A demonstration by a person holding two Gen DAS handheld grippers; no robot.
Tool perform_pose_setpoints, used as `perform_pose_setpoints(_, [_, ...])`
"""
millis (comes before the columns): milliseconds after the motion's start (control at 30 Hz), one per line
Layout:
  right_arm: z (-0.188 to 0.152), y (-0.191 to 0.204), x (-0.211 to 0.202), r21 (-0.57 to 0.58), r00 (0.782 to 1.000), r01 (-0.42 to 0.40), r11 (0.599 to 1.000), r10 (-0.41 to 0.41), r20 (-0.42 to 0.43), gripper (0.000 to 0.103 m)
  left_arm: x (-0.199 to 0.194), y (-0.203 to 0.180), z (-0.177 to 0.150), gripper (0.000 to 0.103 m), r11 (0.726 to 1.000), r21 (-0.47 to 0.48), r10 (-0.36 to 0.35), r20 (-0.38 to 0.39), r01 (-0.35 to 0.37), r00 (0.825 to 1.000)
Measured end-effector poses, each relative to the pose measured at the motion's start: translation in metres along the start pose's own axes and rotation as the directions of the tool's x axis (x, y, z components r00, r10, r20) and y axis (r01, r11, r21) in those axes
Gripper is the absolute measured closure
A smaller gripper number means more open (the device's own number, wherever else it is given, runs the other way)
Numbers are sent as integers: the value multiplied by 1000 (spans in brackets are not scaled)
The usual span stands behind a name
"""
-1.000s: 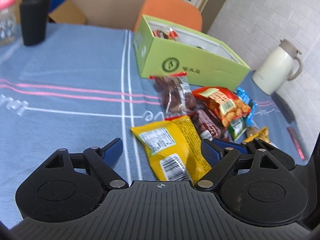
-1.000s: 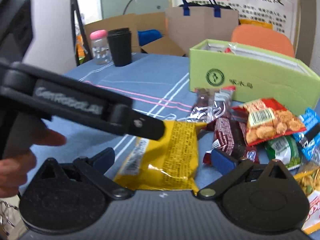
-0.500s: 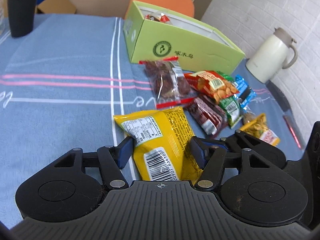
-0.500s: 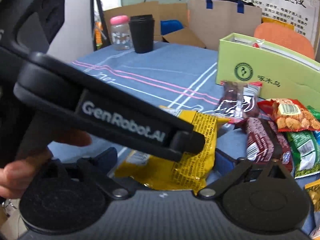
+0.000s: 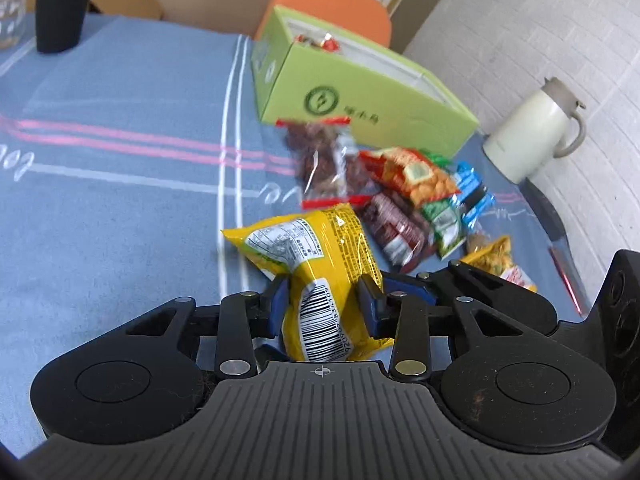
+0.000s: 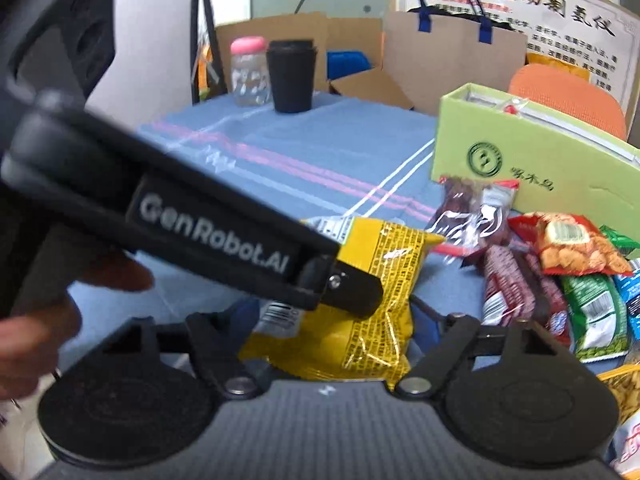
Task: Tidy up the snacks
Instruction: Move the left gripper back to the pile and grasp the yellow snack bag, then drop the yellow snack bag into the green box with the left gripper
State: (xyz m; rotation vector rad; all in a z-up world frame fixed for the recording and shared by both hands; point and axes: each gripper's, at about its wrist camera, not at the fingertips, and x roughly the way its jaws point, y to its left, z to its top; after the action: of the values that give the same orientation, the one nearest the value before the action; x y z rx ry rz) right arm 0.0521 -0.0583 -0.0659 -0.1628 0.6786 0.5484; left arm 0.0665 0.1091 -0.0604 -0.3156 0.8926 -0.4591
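Yellow snack bag (image 5: 320, 256), lime-green box (image 5: 360, 96), blue pink-striped tablecloth (image 5: 120, 200)

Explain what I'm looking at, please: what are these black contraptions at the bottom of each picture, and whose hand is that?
There is no robot here. A person holds a pair of black tongs in each hand, and each carries a wide-angle camera looking forward along its two fingers, so each picture comes from one hand. In the left camera's view, the left tongs are closing, their blue pads pinching the yellow snack bag. In the right camera's view, the right tongs are also closing around that bag, though whether they touch it is unclear; the long black bar crossing the view is the left tool, with the person's hand on it. On the blue tablecloth lie more snack packets beside a green box, which already holds some.
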Motion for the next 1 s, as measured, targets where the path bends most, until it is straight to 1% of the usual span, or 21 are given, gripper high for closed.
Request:
perform_pose_setpoints(67, [12, -10, -6, -2, 999, 26, 1000, -26, 37, 22, 1, -9, 14, 88, 1000, 0, -10, 19, 10, 1000])
perform_pose_setpoints(133, [29, -23, -15, -20, 994, 68, 997, -66, 89, 21, 1, -21, 37, 88, 1000, 3, -29, 54, 29, 998])
perform_pose_setpoints(233, [61, -51, -25, -44, 977, 147, 988, -139, 163, 21, 6, -45, 83, 88, 997, 41, -73, 105, 69, 992])
perform_pose_setpoints(333, [93, -93, -24, -39, 958, 213, 976, -201, 203, 20, 25, -74, 136, 87, 991, 99, -107, 131, 94, 986])
perform_pose_setpoints(400, [110, -126, -16, -26, 952, 242, 970, -232, 200, 20, 47, -95, 169, 87, 987, 134, -103, 136, 85, 985])
perform_pose_setpoints(467, [123, -158, -2, -13, 951, 263, 965, -257, 172, 21, 76, -115, 196, 86, 983, 173, -85, 125, 62, 988])
perform_pose_setpoints(567, [126, -207, 18, 21, 956, 268, 963, -268, 117, 21, 122, -137, 225, 86, 979, 200, -54, 83, 36, 995])
perform_pose_setpoints(633, [123, -233, 34, 50, 963, 253, 966, -257, 82, 21, 154, -146, 236, 86, 979, 202, -34, 49, 23, 998])
perform_pose_setpoints(700, [117, -255, 44, 91, 971, 223, 970, -229, 61, 22, 179, -145, 242, 84, 979, 202, -20, 19, 16, 1000])
perform_pose_setpoints(733, [115, -262, 43, 113, 975, 202, 973, -211, 71, 21, 188, -145, 243, 83, 980, 197, -12, 13, 9, 1000])
perform_pose_setpoints(767, [113, -267, 38, 130, 976, 190, 973, -202, 86, 20, 192, -143, 244, 79, 980, 198, -5, 23, 1, 1000])
perform_pose_setpoints(800, [110, -268, 28, 141, 973, 186, 972, -202, 109, 19, 190, -141, 243, 68, 981, 196, -12, 37, 5, 999])
perform_pose_setpoints(867, [101, -264, 0, 148, 965, 173, 974, -198, 173, 12, 173, -136, 239, 57, 983, 179, -52, 80, 37, 995])
perform_pose_setpoints(933, [85, -252, -29, 147, 958, 169, 975, -197, 206, 10, 151, -136, 229, 55, 979, 192, -86, 110, 64, 990])
perform_pose_setpoints(1000, [67, -237, -53, 150, 951, 185, 971, -215, 222, 10, 129, -139, 215, 49, 974, 214, -109, 141, 77, 984])
